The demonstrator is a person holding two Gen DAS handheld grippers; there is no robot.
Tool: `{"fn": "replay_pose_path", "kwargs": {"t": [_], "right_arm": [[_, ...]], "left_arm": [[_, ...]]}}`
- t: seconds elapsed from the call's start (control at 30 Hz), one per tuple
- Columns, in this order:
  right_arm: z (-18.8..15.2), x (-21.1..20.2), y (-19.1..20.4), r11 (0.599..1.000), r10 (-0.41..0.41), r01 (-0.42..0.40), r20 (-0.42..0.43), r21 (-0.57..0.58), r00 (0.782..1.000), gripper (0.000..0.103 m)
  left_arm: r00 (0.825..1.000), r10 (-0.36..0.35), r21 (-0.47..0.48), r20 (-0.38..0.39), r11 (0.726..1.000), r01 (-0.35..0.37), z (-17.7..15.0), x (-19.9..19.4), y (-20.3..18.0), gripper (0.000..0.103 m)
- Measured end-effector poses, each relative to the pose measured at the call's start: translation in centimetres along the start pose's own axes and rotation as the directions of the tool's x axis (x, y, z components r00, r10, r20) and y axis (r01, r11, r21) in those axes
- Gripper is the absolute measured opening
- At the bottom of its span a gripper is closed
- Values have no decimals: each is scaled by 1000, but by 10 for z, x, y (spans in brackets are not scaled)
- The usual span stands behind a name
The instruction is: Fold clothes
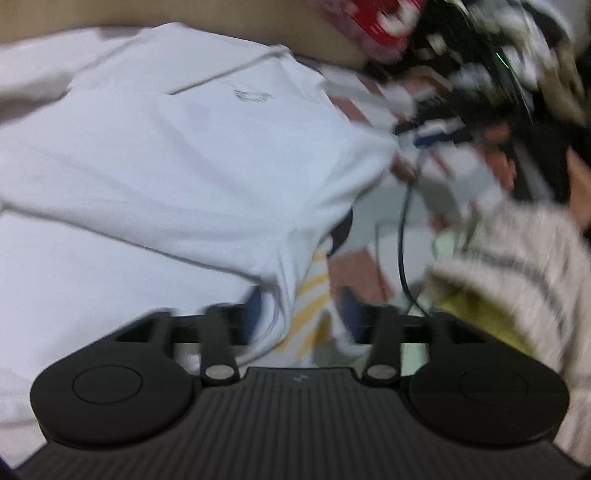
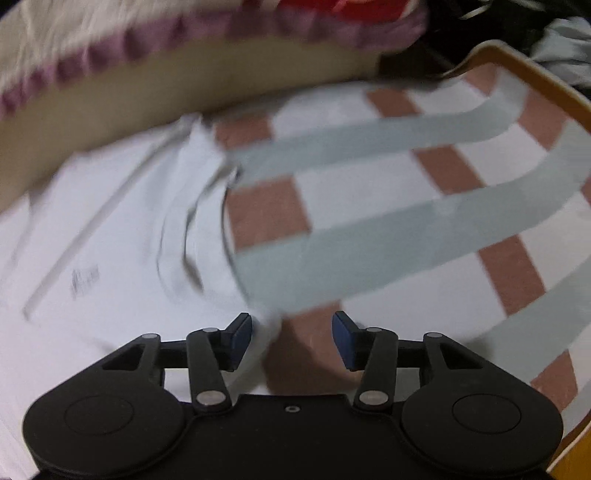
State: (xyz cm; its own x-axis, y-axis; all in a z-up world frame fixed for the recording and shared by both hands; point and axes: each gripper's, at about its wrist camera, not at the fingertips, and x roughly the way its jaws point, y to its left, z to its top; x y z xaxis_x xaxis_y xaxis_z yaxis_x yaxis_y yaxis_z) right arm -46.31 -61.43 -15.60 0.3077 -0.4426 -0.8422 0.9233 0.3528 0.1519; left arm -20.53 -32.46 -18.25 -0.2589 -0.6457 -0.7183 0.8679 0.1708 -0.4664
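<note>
A white shirt (image 1: 166,166) with a small grey chest print lies spread over the left of the left wrist view, its lower corner hanging over the surface's edge. My left gripper (image 1: 303,314) is open, and that hanging corner reaches in beside its left blue pad (image 1: 255,310) without being pinched. In the right wrist view the same shirt (image 2: 110,240) covers the left half, its collar near the middle. My right gripper (image 2: 291,334) is open over the shirt's right edge. A fold of cloth lies just inside the left pad (image 2: 242,332), and the right pad stands apart from it.
The shirt rests on a checked cloth (image 2: 369,184) of white, brown and grey squares, bounded by a wooden rim (image 2: 517,55). A beige edge (image 2: 184,85) with purple-trimmed fabric (image 2: 184,33) runs behind. A person's striped knit sleeve (image 1: 517,266), black cables (image 1: 404,240) and dark clutter sit at the right.
</note>
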Motion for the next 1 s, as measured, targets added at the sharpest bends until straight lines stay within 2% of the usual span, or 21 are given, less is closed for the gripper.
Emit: {"fn": "replay_pose_path", "kwargs": {"t": [0.03,0.07,0.1,0.17,0.2,0.3,0.33,0.37,0.4,0.47,0.57,0.67,0.73,0.83,0.87,0.9,0.93,1.0], "right_arm": [[2,-4,-4,1000,1,-2,27,22,1000,54],[3,-12,-7,995,89,-91,76,30,993,55],[4,-21,-9,982,182,-188,126,33,975,55],[6,-19,-6,929,364,-368,116,17,924,54],[7,-18,-5,891,451,-454,108,11,886,54],[16,2,4,930,368,-367,68,-22,927,54],[21,11,2,941,338,-337,55,-23,940,54],[25,19,1,952,307,-306,43,-24,951,54],[29,26,-5,953,304,-304,25,4,952,53],[36,42,-18,952,302,-301,-7,59,953,46],[37,58,-25,955,291,-288,-48,69,955,46],[35,70,-19,949,313,-309,-86,60,946,46],[34,79,-8,953,303,-304,-117,8,946,48],[29,77,18,950,238,-248,-71,-190,969,48],[25,76,29,935,212,-220,-59,-279,975,43],[20,76,40,907,210,-218,-62,-360,976,18],[17,75,46,887,215,-223,-66,-403,974,11],[12,69,56,866,200,-201,-51,-459,978,8]], "left_arm": [[1000,6,-35,17,999,-5,2,-1,4,56],[999,8,-68,31,998,-6,4,-1,8,57],[999,9,-102,45,995,-5,5,1,13,60],[998,11,-166,65,986,0,9,5,22,62],[997,6,-184,72,983,7,10,8,25,62],[995,-31,-190,90,981,48,11,18,25,59],[995,-46,-183,91,981,62,12,21,24,33],[994,-75,-177,77,980,88,11,24,23,13],[993,-103,-178,53,978,110,10,27,22,7],[993,-108,-170,46,979,115,6,27,20,7],[995,-95,-158,35,982,100,2,28,19,7],[996,-88,-172,24,981,91,0,31,22,7],[996,-89,-171,28,981,93,-1,31,21,7],[996,-87,-168,35,982,92,-2,29,20,7],[996,-87,-166,37,982,92,-2,29,20,7],[995,-87,-165,38,982,92,-2,28,20,7],[995,-88,-166,39,982,93,-2,28,20,7],[995,-92,-166,42,981,98,-1,26,20,7]]}}
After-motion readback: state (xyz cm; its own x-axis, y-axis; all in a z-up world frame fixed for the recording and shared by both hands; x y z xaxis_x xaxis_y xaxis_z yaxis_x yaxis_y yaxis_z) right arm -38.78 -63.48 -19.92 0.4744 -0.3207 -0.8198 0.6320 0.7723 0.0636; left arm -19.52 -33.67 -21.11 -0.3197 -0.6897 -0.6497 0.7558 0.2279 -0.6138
